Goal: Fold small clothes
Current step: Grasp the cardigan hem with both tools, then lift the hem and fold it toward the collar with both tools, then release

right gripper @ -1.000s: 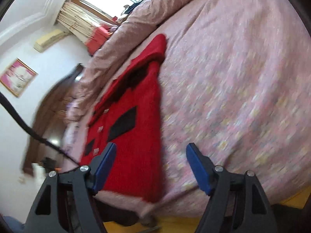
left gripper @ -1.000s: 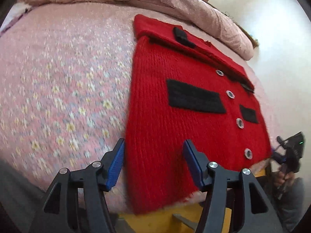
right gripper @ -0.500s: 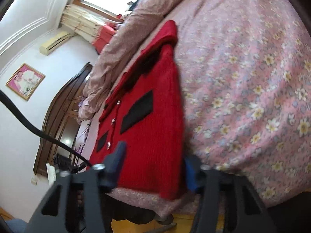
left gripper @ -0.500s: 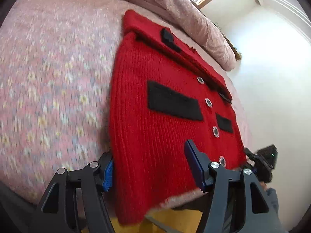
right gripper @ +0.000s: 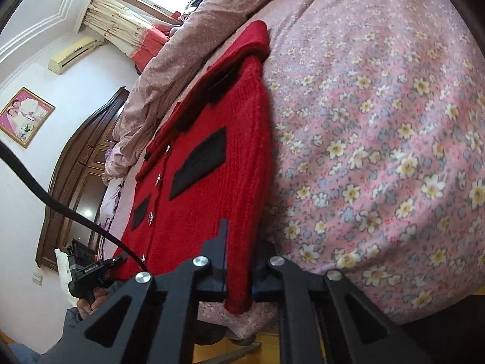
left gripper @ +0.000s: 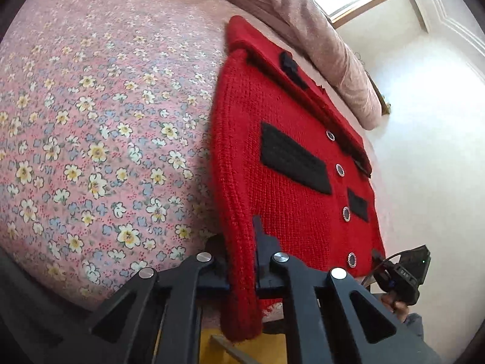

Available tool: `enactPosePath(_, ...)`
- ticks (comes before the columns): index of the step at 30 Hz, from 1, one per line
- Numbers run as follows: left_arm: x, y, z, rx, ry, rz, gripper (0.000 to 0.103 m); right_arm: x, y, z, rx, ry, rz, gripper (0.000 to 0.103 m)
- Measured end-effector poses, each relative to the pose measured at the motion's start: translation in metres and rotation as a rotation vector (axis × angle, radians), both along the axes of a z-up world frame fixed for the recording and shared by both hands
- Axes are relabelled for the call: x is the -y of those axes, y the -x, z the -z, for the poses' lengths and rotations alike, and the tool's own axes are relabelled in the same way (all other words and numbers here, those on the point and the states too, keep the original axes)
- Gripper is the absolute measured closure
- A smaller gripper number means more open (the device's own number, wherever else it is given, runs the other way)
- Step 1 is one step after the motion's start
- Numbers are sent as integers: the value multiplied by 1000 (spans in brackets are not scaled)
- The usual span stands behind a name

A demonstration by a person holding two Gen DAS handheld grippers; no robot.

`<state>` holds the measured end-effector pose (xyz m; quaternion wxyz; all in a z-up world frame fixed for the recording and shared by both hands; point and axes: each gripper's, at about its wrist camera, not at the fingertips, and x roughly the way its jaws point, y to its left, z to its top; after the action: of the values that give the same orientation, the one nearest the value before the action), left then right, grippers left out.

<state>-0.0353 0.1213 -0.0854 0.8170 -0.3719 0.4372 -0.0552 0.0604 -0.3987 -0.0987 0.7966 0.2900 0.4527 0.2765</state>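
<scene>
A small red knit cardigan [left gripper: 291,163] with black pocket patches and round buttons lies flat on a pink floral bedspread [left gripper: 91,139]. My left gripper [left gripper: 241,257] is shut on the cardigan's near left hem corner, which droops over the bed edge. In the right wrist view the cardigan [right gripper: 206,166] lies the same way, and my right gripper [right gripper: 241,261] is shut on its near right hem corner. Each gripper shows small in the other's view, the right gripper [left gripper: 403,276] and the left gripper [right gripper: 88,273].
A rolled pink quilt [left gripper: 303,21] lies along the far side of the bed behind the collar. A white wall [left gripper: 430,139] is beyond. A dark wooden wardrobe [right gripper: 81,182] and a framed picture [right gripper: 25,116] stand on the far wall. Yellow floor [left gripper: 242,345] shows below the bed edge.
Both grippers moved forward onto the cardigan's near hem corners and closed on them. A second ago both were open and short of the hem.
</scene>
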Motion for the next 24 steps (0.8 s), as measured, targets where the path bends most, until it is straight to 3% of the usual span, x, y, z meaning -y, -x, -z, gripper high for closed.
enactPosePath(5, 7, -2, -2, 14, -46, -1, 100, 0, 4, -4, 21, 14, 4, 95)
enactPosePath(12, -2, -12, -29, 101, -8, -40, 100, -2, 1, -26, 133, 31, 27, 95)
enactPosePath(14, -2, -25, -44, 125, -10, -31, 101, -1, -7, -38, 171, 14, 50, 95)
enactPosePath(19, 5, -72, -78, 219, -126, 18, 101, -20, -46, -79, 252, 16, 69, 95)
enactPosePath(24, -8, -128, -75, 233, -180, 9, 101, -55, -88, -116, 402, 161, 37, 95)
